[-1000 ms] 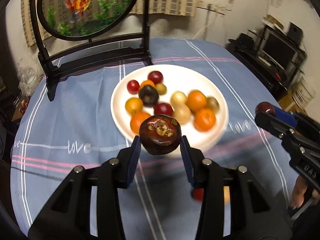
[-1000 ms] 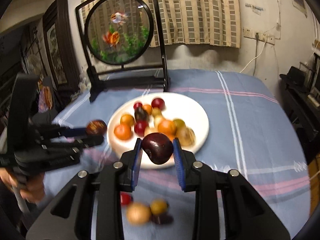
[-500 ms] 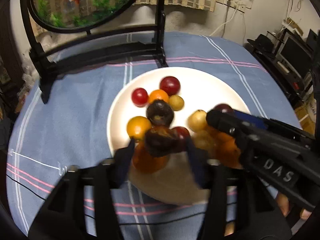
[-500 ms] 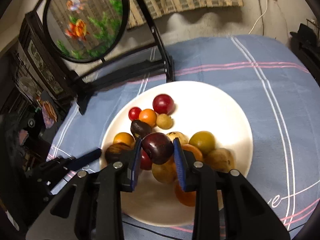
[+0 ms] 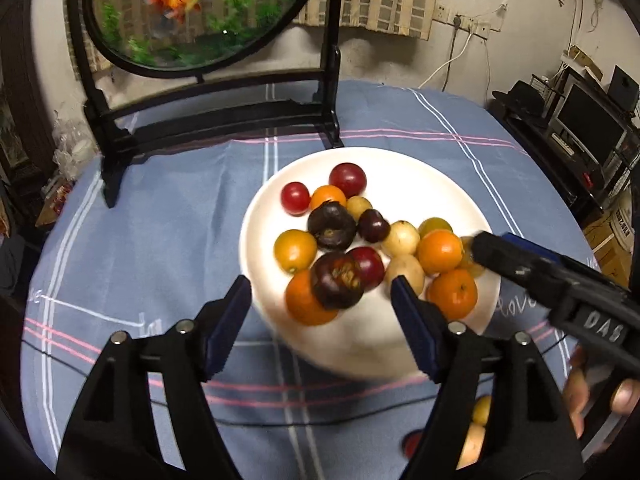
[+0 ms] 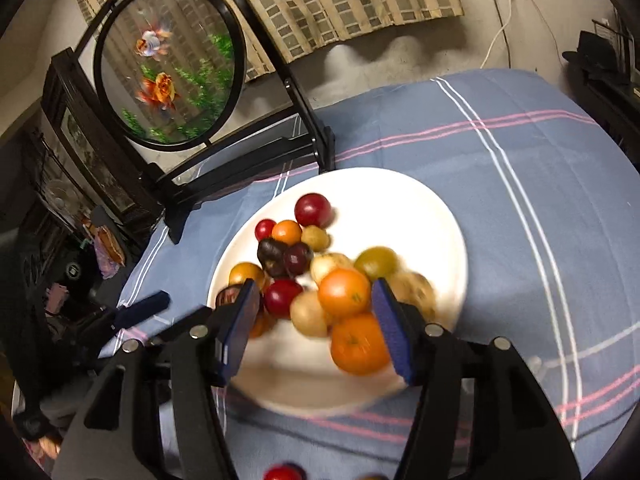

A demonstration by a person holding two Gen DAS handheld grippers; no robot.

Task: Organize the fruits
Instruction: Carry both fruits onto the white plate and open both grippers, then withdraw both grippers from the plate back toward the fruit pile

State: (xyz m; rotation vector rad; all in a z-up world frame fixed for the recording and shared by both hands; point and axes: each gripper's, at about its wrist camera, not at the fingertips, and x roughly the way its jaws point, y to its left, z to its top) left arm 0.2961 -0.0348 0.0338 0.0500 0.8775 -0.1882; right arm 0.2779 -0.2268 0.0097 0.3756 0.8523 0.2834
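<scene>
Now the left gripper hangs over the near rim of the white plate, its jaws just opened wide, the dark mangosteen free between them atop the fruit pile. Rightward, the right gripper has likewise spread its jaws, pads clear of the oranges.

Wrist views (both downward) — shared plate

plate white | tablecloth blue — pink, white stripes | fingers blue pads — black frame
</scene>
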